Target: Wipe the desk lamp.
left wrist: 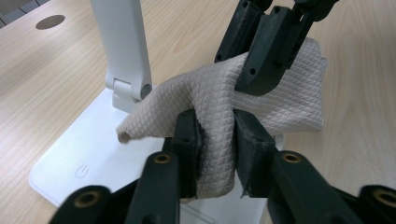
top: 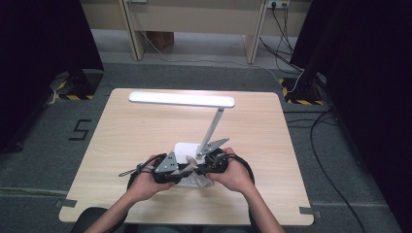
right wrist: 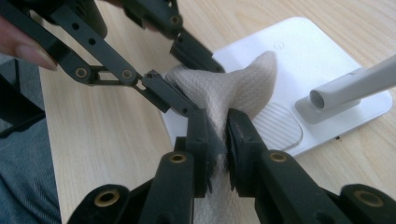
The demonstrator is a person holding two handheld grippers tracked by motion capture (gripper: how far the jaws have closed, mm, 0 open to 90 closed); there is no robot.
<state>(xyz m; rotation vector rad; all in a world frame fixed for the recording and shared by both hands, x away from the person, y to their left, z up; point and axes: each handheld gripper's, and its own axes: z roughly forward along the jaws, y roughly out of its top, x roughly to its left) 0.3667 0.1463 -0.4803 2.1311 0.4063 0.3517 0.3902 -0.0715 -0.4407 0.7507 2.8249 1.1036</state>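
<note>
A beige quilted cloth (top: 192,163) hangs between my two grippers just above the white base (top: 186,148) of a desk lamp. My left gripper (left wrist: 215,123) is shut on a fold of the cloth (left wrist: 285,102). From the opposite side, my right gripper (right wrist: 217,126) is shut on another part of the cloth (right wrist: 233,91). The two grippers face each other, jaw tips close together, at the table's near edge. In the high view the left gripper (top: 180,167) and right gripper (top: 201,165) meet over the base's front edge.
The lamp's slanted arm (top: 214,126) rises from the base to a long white head (top: 181,99) across the table's far half. A power mark (left wrist: 82,171) shows on the base. A cable hole (left wrist: 50,21) lies in the wooden tabletop (top: 121,136). Cables trail on the floor at right.
</note>
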